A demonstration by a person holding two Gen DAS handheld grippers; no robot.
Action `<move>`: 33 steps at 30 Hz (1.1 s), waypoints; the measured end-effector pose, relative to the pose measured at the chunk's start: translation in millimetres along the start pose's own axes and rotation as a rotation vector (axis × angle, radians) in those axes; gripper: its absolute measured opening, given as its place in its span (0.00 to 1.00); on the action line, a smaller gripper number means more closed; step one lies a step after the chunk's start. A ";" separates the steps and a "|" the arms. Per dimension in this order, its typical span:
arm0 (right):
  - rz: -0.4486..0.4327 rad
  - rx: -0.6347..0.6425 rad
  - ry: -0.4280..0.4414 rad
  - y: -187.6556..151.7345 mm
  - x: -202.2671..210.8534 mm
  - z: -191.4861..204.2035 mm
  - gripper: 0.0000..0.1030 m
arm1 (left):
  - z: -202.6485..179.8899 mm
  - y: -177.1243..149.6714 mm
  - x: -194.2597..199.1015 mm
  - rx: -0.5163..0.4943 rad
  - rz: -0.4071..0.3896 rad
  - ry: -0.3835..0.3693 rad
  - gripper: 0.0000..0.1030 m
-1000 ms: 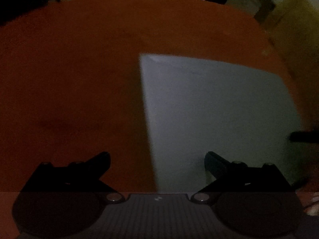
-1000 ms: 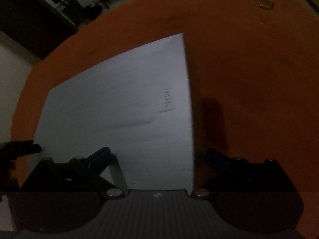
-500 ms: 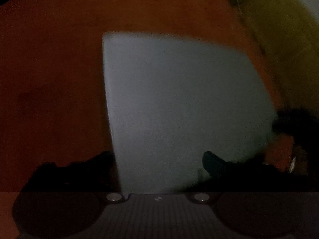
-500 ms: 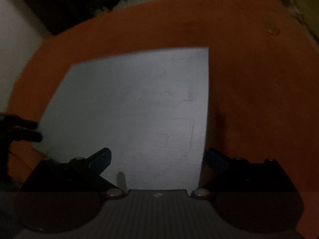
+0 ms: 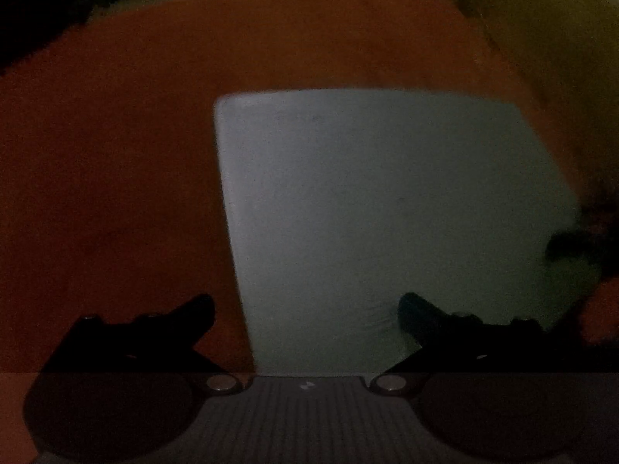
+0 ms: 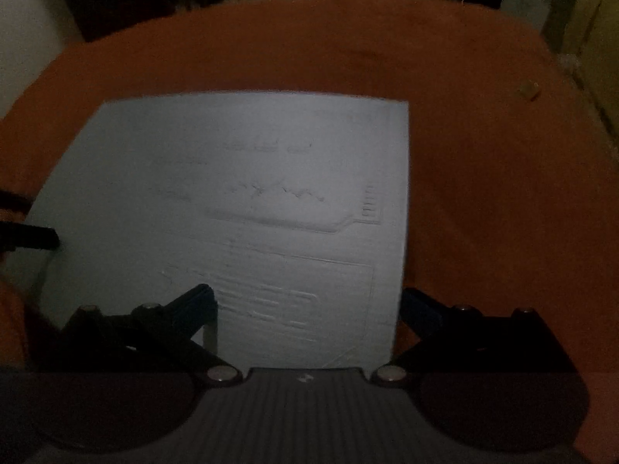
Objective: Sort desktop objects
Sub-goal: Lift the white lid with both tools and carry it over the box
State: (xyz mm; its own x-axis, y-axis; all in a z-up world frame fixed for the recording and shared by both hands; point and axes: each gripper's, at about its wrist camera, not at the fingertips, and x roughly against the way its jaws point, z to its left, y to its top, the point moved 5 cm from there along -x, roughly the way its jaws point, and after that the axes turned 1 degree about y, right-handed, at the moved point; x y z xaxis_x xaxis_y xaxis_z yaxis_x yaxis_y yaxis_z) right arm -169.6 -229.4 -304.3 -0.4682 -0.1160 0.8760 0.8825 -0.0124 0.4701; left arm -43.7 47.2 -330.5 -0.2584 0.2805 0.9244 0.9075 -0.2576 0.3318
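A white sheet of paper (image 5: 379,208) lies flat on the orange table (image 5: 116,154). In the right wrist view the sheet (image 6: 232,201) shows faint embossed marks. My left gripper (image 5: 305,309) is open over the sheet's near left edge, the left finger over the table and the right finger over the paper. My right gripper (image 6: 305,305) is open over the sheet's near right edge, with its jaws astride that edge. The other gripper's dark fingertip (image 6: 35,236) shows at the sheet's left side in the right wrist view. Nothing is held.
A small pale object (image 6: 529,89) lies on the table at the far right. A yellowish wall or cabinet (image 5: 561,58) stands beyond the table's right side. The room is dim, with dark furniture behind the table's far edge.
Both views have shifted: the sheet now sits squarer and more centred before each gripper. Both grippers stay open and the sheet lies flat as before.
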 end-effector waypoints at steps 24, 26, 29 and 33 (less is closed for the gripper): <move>0.438 0.045 -0.077 61.5 -3.3 -5.9 1.00 | -52.2 44.5 -15.3 -0.097 0.169 0.061 1.00; 0.383 0.083 -0.115 62.2 2.4 3.4 1.00 | -63.8 45.0 -16.4 -0.087 0.142 0.091 1.00; 0.238 0.238 -0.200 58.0 14.7 27.3 1.00 | -78.6 42.6 -15.3 -0.061 0.092 0.142 1.00; 0.106 0.444 -0.383 42.7 34.0 66.4 1.00 | -96.4 31.5 -9.3 0.013 -0.004 0.231 1.00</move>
State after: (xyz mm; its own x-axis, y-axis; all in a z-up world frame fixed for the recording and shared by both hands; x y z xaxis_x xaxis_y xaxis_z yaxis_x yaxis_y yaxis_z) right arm -150.7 -167.9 -247.2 -0.4336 0.2737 0.8585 0.8613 0.4059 0.3056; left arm -44.6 -52.7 -310.5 -0.3297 0.0624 0.9420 0.9100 -0.2445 0.3347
